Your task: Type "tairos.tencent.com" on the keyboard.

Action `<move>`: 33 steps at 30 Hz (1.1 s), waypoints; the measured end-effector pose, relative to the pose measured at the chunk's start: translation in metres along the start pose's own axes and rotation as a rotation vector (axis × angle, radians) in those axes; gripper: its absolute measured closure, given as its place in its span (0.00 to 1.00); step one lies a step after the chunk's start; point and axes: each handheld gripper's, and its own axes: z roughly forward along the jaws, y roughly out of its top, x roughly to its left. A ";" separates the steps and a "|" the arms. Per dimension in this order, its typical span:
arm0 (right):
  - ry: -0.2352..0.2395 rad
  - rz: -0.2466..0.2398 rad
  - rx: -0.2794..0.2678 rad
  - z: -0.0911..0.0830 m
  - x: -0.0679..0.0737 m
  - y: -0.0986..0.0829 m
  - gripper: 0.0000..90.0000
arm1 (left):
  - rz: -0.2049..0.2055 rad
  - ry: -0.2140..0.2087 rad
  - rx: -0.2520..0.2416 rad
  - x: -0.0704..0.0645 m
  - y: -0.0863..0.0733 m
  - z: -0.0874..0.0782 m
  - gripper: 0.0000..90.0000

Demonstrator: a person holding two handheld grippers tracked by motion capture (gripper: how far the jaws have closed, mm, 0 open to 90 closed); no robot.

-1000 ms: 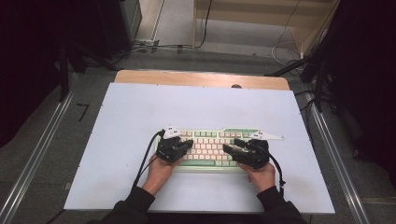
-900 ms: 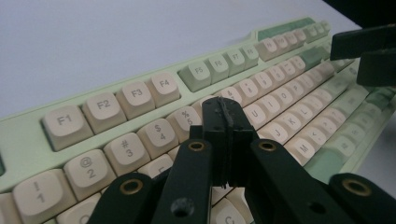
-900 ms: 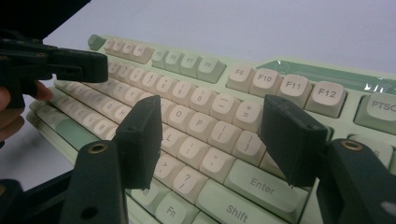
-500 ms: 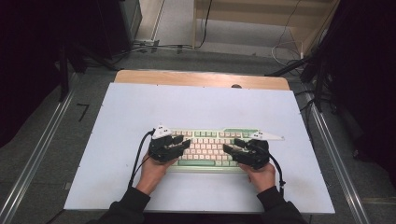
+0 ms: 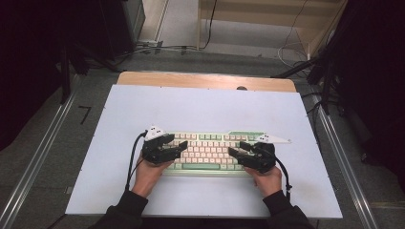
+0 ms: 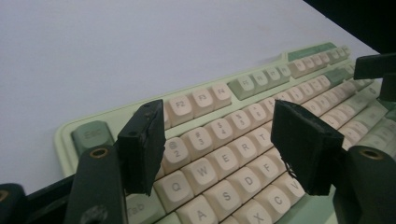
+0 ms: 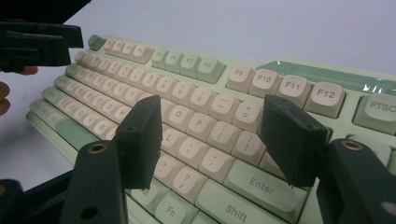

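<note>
Since a second ago, little has been moved. Both tongs, left [image 5: 177, 145] and right [image 5: 234, 151], are held apart over the keyboard [image 5: 210, 142], which is laid sideways between them.

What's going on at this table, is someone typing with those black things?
Not quite typing. A person holds black tongs in each hand over a pale green keyboard on a white table. The left tongs hover open above the Q, W, E end, and the right tongs hover open above the Enter and Shift end. Neither grips anything, and I can't tell if any key is pressed.
</note>
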 end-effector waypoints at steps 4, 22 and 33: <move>-0.001 -0.001 -0.001 0.000 0.000 0.000 0.41 | -0.008 0.009 -0.002 0.003 -0.002 -0.003 0.46; 0.001 -0.002 0.004 0.002 0.000 0.000 0.42 | 0.030 -0.054 0.050 -0.005 -0.007 0.010 1.00; 0.002 -0.003 0.004 0.002 0.000 0.000 0.42 | 0.058 -0.013 0.081 -0.009 -0.010 0.019 1.00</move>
